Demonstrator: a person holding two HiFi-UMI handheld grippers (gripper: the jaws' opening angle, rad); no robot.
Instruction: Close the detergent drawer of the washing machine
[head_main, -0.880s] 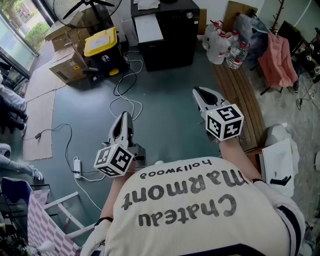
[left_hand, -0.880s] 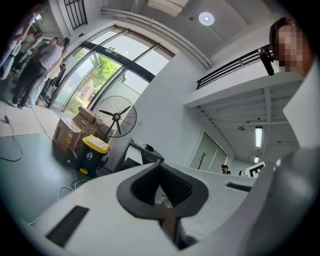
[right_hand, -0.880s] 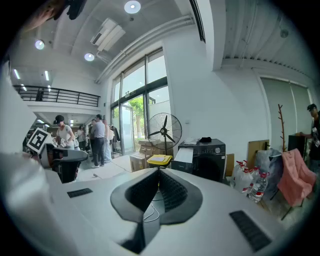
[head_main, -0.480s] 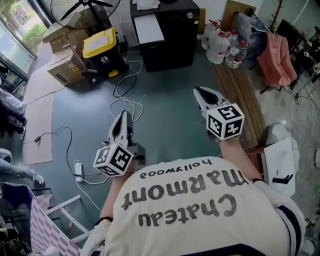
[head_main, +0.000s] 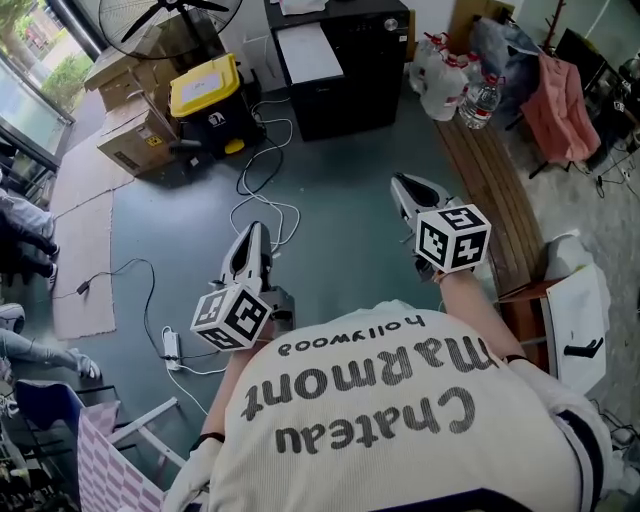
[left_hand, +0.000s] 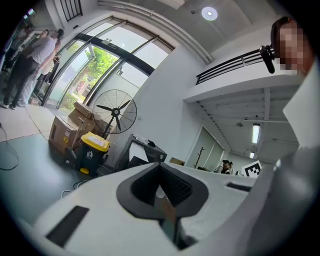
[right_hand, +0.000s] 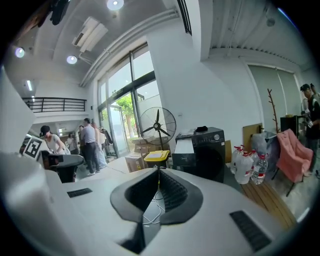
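The black washing machine (head_main: 350, 60) stands at the far side of the green floor, also in the right gripper view as the washing machine (right_hand: 210, 152). Its white detergent drawer (head_main: 308, 52) sticks out of the upper left front toward me. My left gripper (head_main: 256, 234) is held over the floor, well short of the machine, jaws shut and empty. My right gripper (head_main: 401, 184) hovers to the right, pointing toward the machine, shut with nothing in it. Both sets of tips meet in the left gripper (left_hand: 160, 169) and right gripper (right_hand: 159, 172) views.
A yellow-lidded black bin (head_main: 208, 98) and cardboard boxes (head_main: 132, 135) stand left of the machine. White cables (head_main: 262, 195) and a power strip (head_main: 170, 347) lie on the floor ahead. Water bottles (head_main: 455, 85) and a wooden bench (head_main: 492, 195) are at right. People stand at left.
The head view has shifted a little, so the machine and bin sit slightly further right and down. Both grippers keep their pose and stay shut.
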